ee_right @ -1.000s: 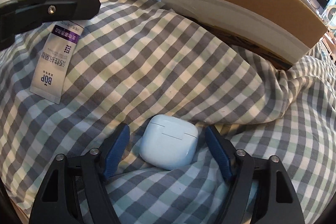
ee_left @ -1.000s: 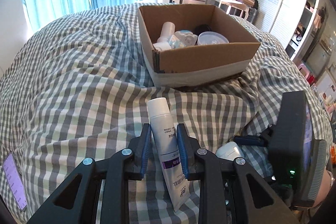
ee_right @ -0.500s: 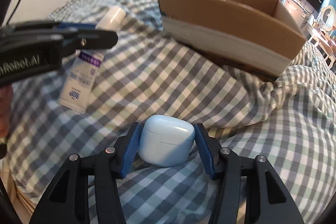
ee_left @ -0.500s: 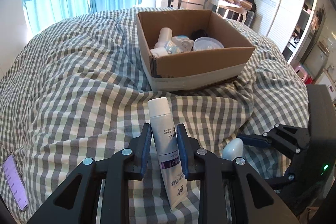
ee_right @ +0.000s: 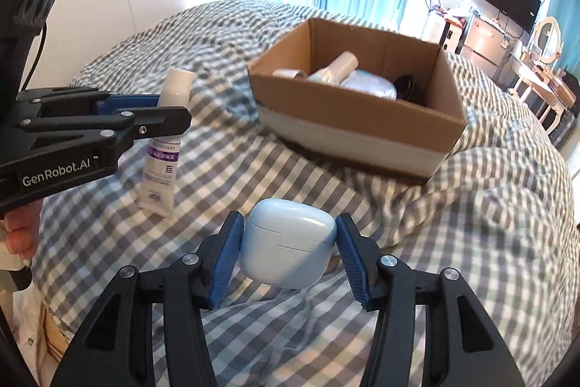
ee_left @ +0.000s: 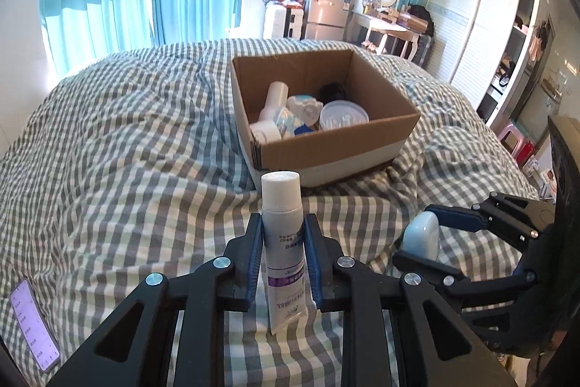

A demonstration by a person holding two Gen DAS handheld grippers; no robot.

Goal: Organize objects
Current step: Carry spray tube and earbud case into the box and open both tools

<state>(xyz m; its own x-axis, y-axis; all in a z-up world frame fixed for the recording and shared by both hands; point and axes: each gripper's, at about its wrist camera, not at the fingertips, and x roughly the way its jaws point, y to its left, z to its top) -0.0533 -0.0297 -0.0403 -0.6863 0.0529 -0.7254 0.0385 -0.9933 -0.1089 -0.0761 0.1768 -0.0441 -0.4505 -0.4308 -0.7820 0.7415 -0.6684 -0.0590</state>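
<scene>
Both items clamped, box ahead.
Left gripper (ee_left: 282, 252) pinches tube (ee_left: 284, 242); right gripper (ee_right: 287, 254) grips earbud case (ee_right: 287, 247). Smooth case may slip before reaching box (ee_right: 362, 129).

A soft woven cloth bedcover (ee_left: 119, 169), checked in grey and white, is seen rumpled and matt. A matt brown cardboard box (ee_left: 337, 138) is banded with smooth pale tape. A smooth plastic tube (ee_left: 282, 234) with a matt white cap is shown. A glossy pale-blue plastic earbud case (ee_right: 288, 247) is lit softly. Matt black plastic fingers (ee_left: 203, 311) with ribbed blue pads and shiny metal screws are visible.
</scene>
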